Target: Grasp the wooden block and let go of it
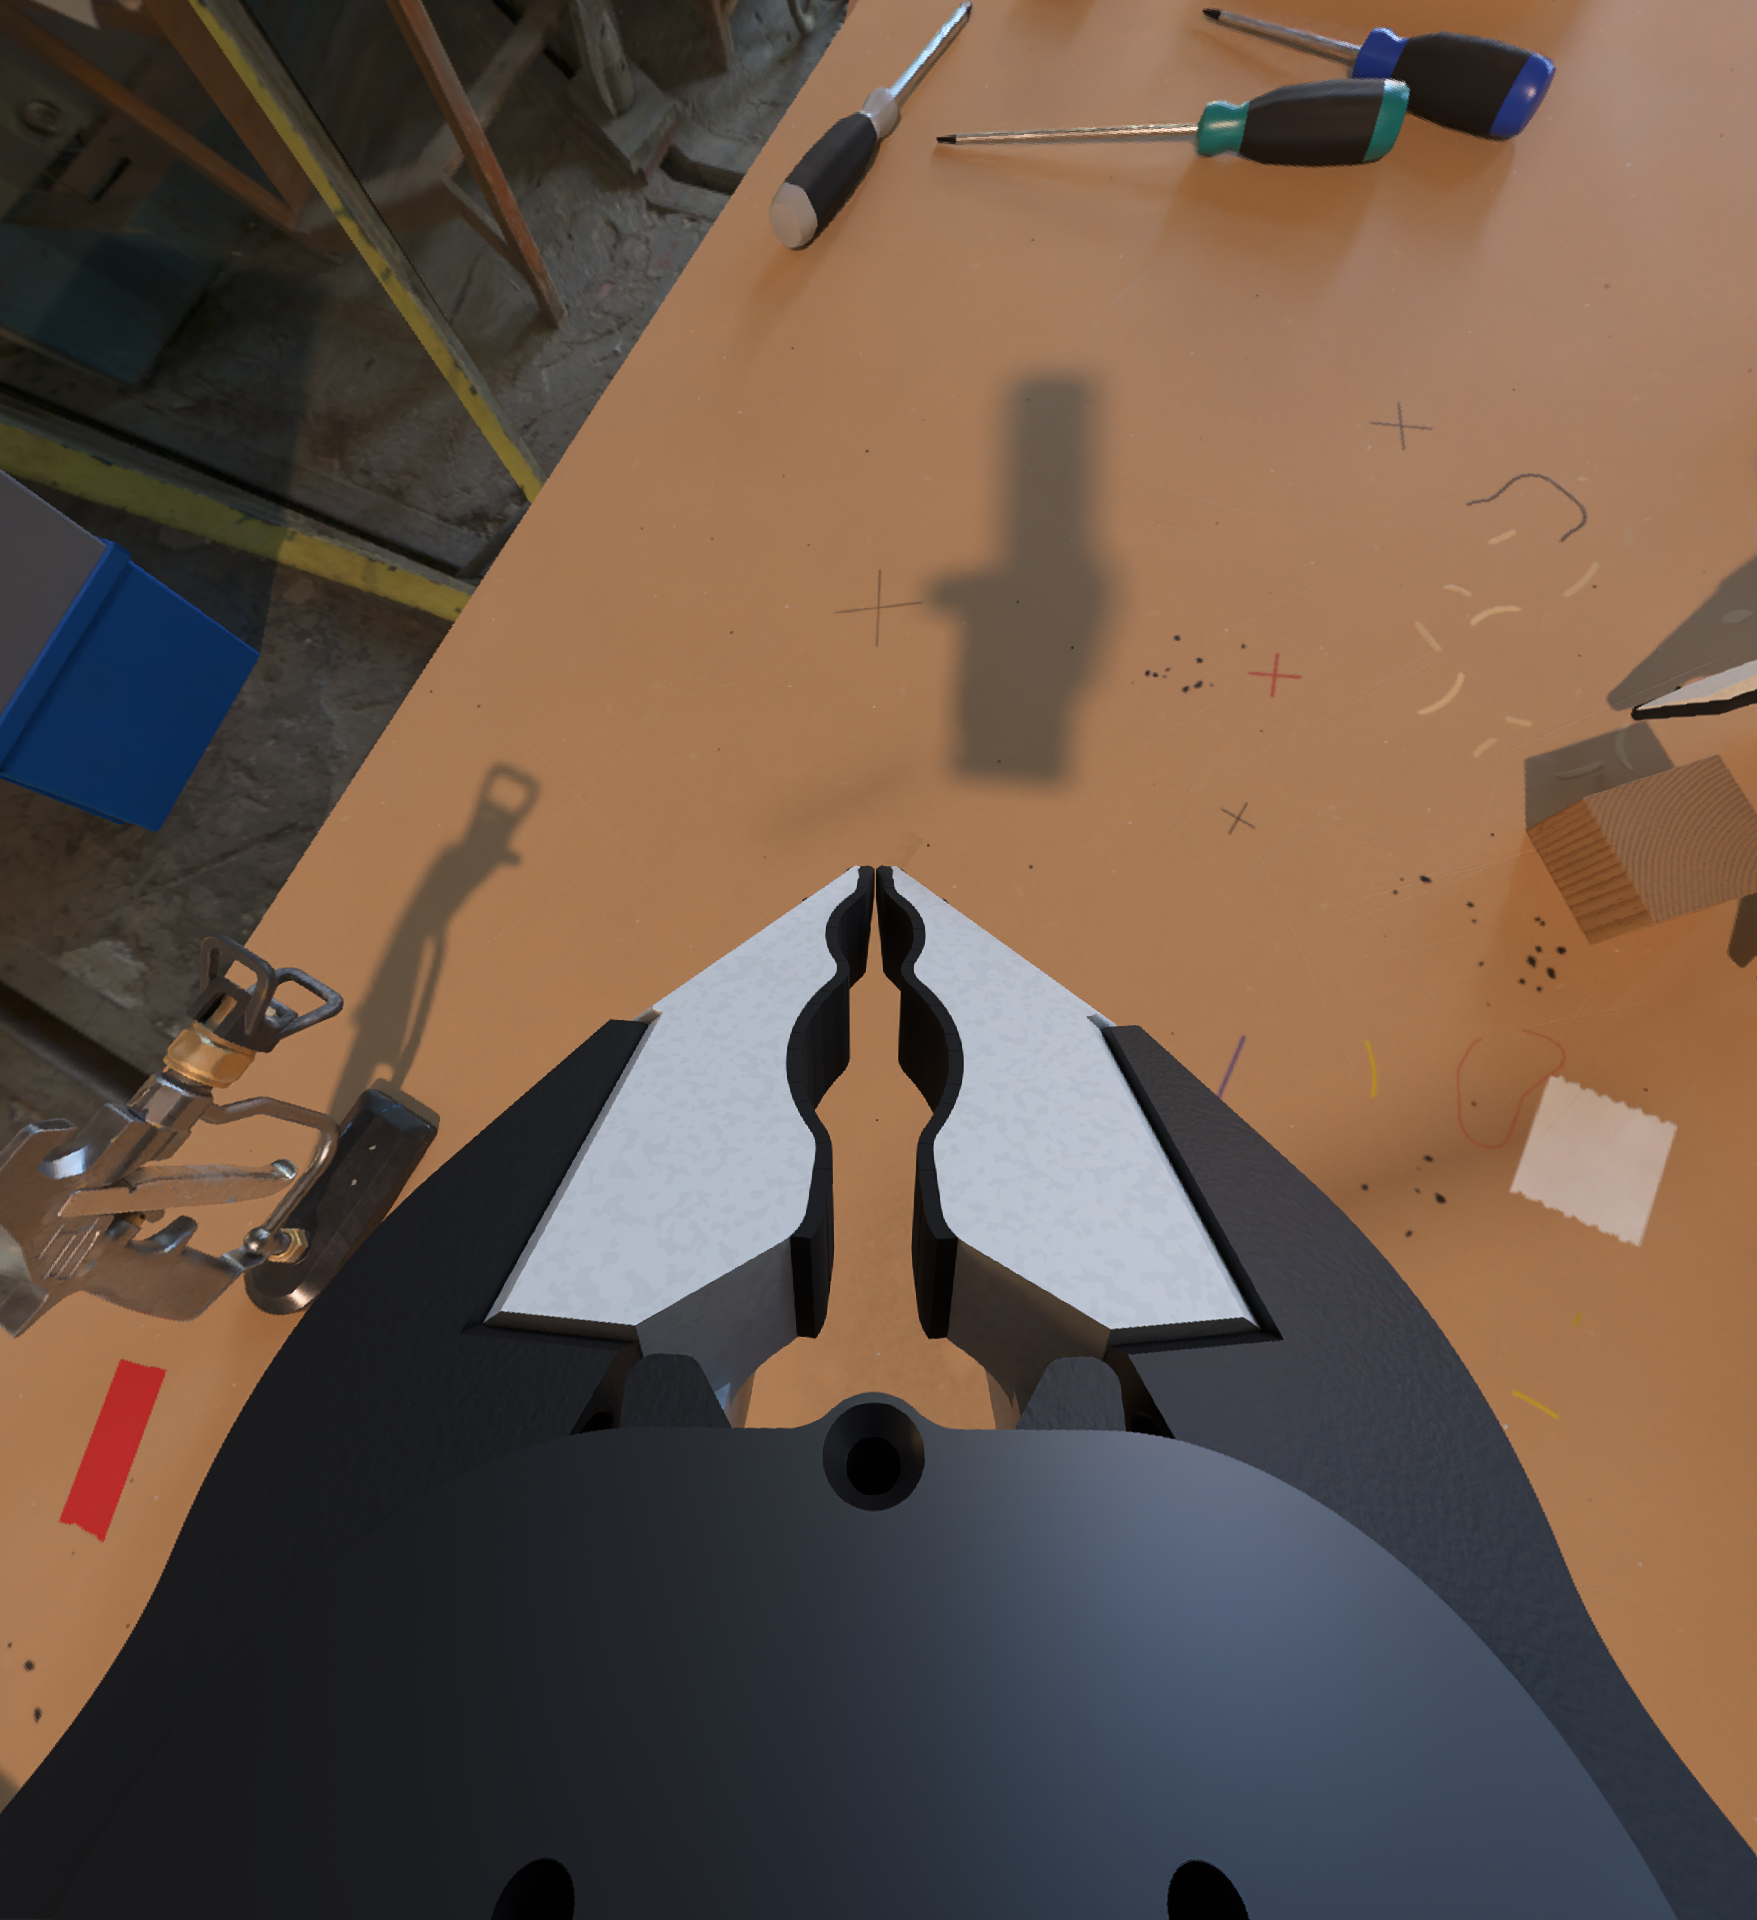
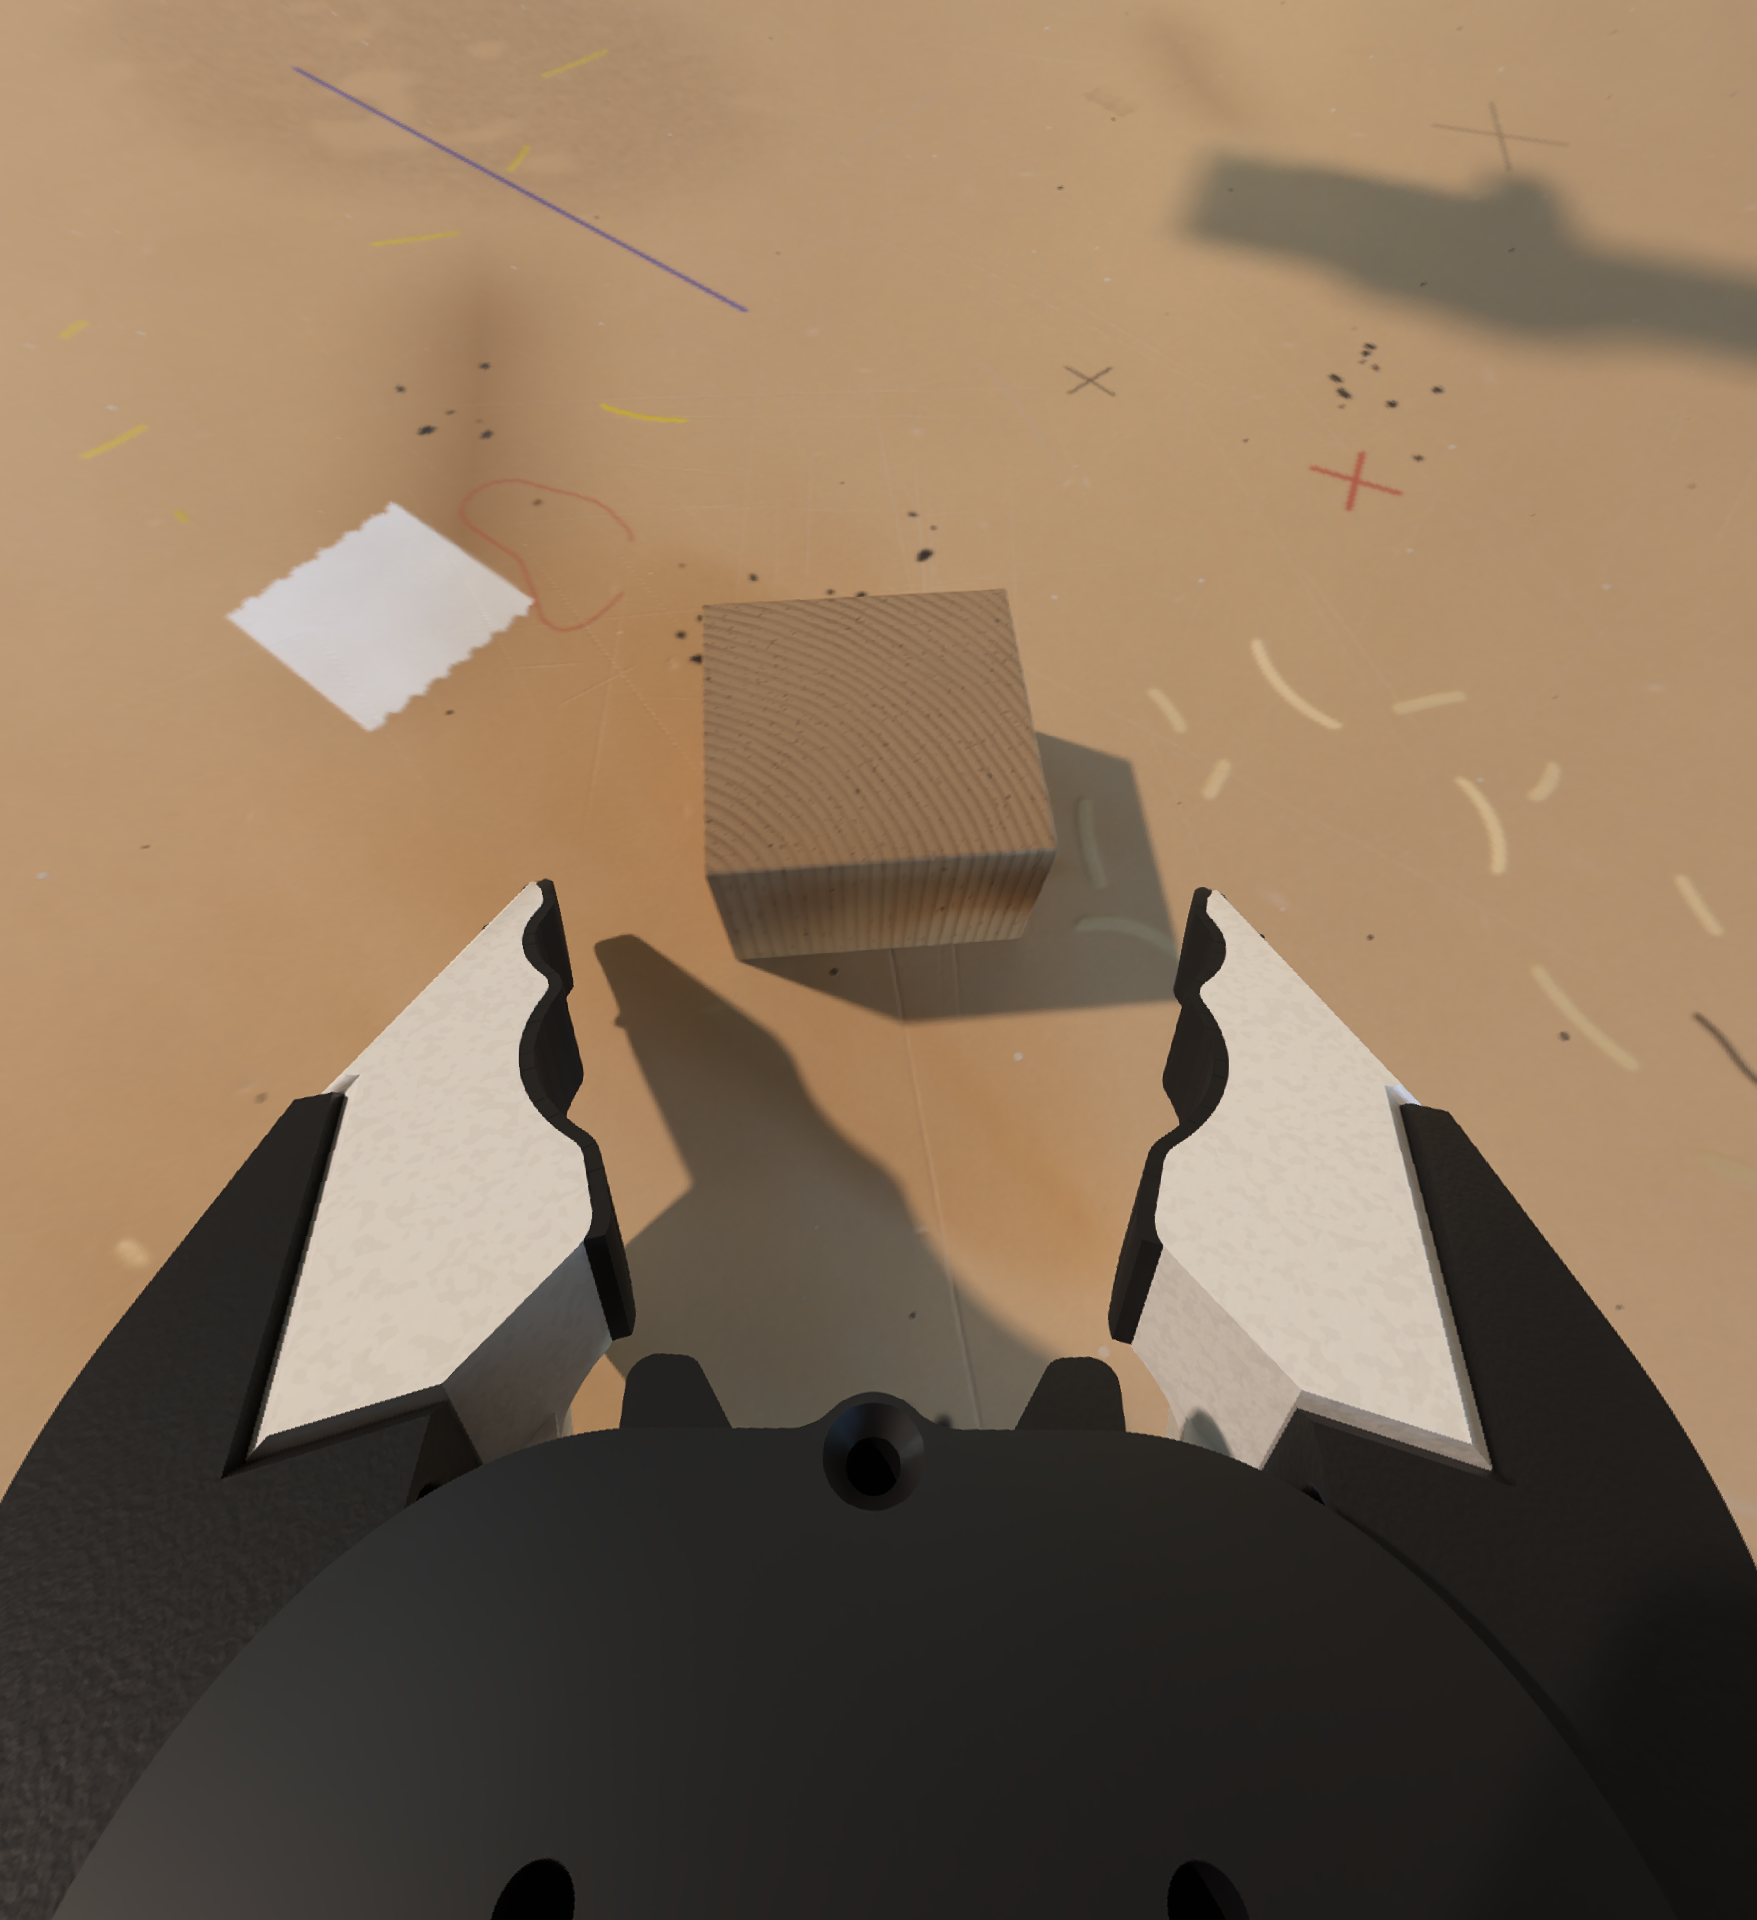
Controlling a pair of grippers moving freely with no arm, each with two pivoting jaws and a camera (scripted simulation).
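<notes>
Right gripper (image 2: 872, 888), nearest in its own view, jaws spread wide and empty above the orange table (image 2: 230, 935). Just beyond the fingertips, centred on the gap and touching neither finger, the wooden block (image 2: 869, 769) rests flat on the table; a white paper scrap (image 2: 380, 615) lies farther left. Left gripper (image 1: 874, 873), fingertips pressed together, holding nothing, hovers well apart from the block (image 1: 1663, 847). A metal spray gun (image 1: 167, 1164) sits at the table's left edge; three screwdrivers (image 1: 1300, 123) lie at the far end.
</notes>
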